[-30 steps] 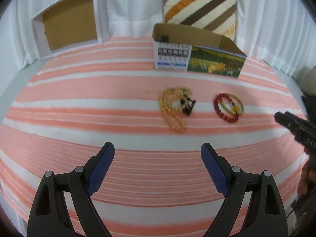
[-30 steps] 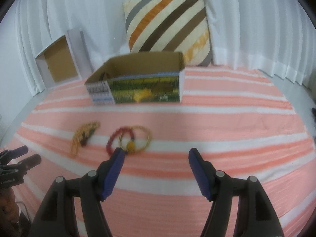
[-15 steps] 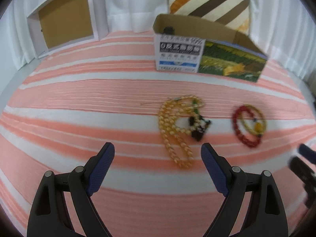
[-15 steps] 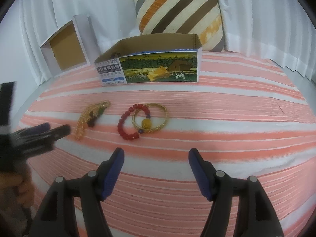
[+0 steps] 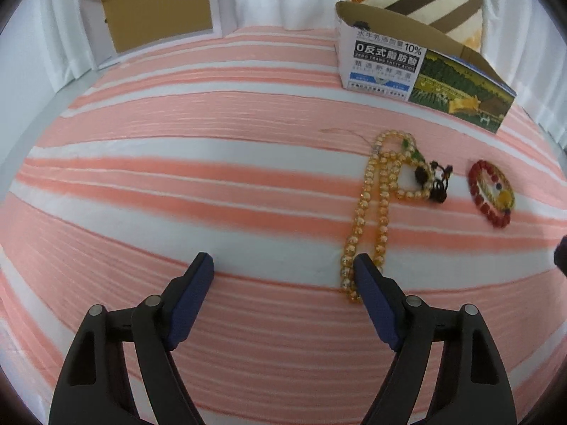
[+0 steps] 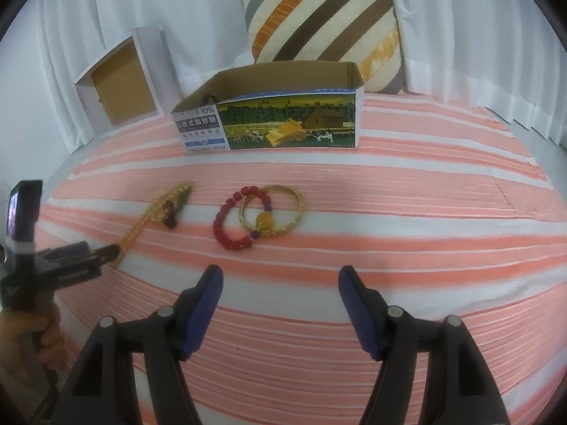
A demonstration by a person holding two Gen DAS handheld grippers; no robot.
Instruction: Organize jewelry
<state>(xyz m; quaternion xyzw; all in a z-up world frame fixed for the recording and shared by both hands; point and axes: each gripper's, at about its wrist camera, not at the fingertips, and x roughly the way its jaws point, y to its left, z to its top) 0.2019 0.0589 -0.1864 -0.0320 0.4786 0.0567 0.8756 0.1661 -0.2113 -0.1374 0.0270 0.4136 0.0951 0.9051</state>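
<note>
The left hand-held gripper [image 5: 283, 269] hangs low over the striped cloth [image 5: 177, 184] with its blue fingers spread wide and nothing between them; its right fingertip [image 5: 361, 265] sits just at the near end of the amber necklace [image 5: 381, 209], though whether it touches the beads cannot be told. The necklace lies in a long doubled loop on the cloth, with a dark tassel [image 5: 437, 180] at its far end. Beside it, apart, lies a red bracelet [image 5: 482, 194] overlapping a gold bracelet [image 5: 499, 191] with a yellow bead. The right hand-held gripper [image 6: 280, 279] is also spread and empty, hovering near the two bracelets without reaching them: the red bracelet [image 6: 230, 219] and gold bracelet [image 6: 280, 212] lie just ahead of its fingertips, touching each other. From this view the left gripper [image 6: 106, 251] shows at the left edge, its tips at the end of the necklace [image 6: 156, 212]. Behind the jewelry stands an open printed box [image 6: 280, 124] on the cloth, with a small dark item visible inside near its left end. A white box [image 6: 120, 85] leans against the curtain [image 6: 198, 17], and a striped pillow [image 6: 319, 14] stands behind the printed box.
</note>
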